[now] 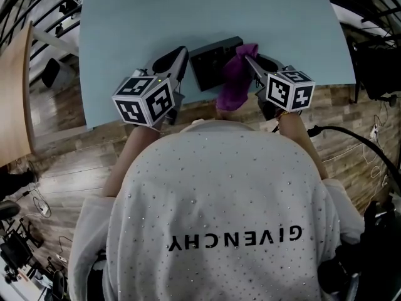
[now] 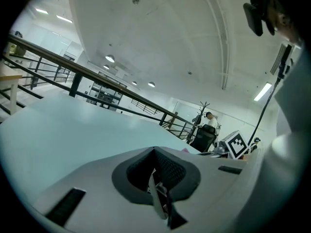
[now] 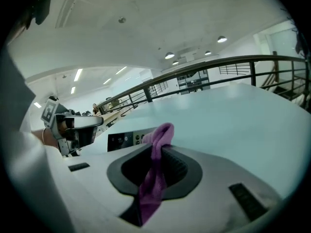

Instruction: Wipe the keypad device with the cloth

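The cloth [image 1: 234, 80] is pinched by the right tongs [image 3: 164, 147], whose jaws are closed on a fold of it. A bunched loop stands up past the tips and the rest is left hanging as a limp purple tail. It appears soft and finely woven. Held this way, a loose pad can be dragged over a surface, it is judged.

The device [image 1: 213, 60] is laid flat on the tabletop [image 1: 263, 11] near the front edge, between the two tongs. It is a dark rectangular slab, and small round buttons are seen on a paler panel in the right gripper view. The cloth is draped at its right end, though contact cannot be confirmed.

The left tongs [image 2: 155, 154] are closed with nothing gripped and are set just beside the device's left side, probably so that it can be steadied. The tabletop is smooth, matt and pale blue.
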`<action>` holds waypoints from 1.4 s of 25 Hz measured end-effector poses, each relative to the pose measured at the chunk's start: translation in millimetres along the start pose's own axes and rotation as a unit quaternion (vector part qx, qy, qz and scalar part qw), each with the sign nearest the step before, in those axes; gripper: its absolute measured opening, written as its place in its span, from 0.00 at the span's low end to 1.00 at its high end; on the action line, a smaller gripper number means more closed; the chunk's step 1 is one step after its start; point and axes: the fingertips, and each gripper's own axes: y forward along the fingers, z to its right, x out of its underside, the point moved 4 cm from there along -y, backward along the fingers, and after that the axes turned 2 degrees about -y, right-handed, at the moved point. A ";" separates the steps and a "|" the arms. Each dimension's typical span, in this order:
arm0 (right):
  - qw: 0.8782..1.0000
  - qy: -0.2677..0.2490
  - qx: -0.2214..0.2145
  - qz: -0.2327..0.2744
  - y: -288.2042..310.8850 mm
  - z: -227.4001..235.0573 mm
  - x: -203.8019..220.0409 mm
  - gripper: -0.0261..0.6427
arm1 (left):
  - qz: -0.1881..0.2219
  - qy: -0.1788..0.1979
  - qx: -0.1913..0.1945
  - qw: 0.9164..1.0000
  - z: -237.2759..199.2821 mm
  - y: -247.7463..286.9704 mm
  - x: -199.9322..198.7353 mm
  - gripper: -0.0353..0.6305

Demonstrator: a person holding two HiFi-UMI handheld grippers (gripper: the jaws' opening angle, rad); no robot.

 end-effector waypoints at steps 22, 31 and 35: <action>0.987 0.004 -0.156 -0.038 37.6 -118.0 -0.4 0.11 | 0.004 -0.056 -0.026 0.998 -24.2 -33.7 23.6 0.05; 0.986 -0.020 -0.150 -0.073 46.6 -113.0 14.3 0.11 | 0.018 -0.077 -0.036 0.996 -28.9 -41.2 23.8 0.05; 0.991 -0.007 -0.112 -0.073 38.3 -87.8 19.1 0.11 | 0.018 -0.078 -0.040 0.996 -24.6 -38.0 26.6 0.05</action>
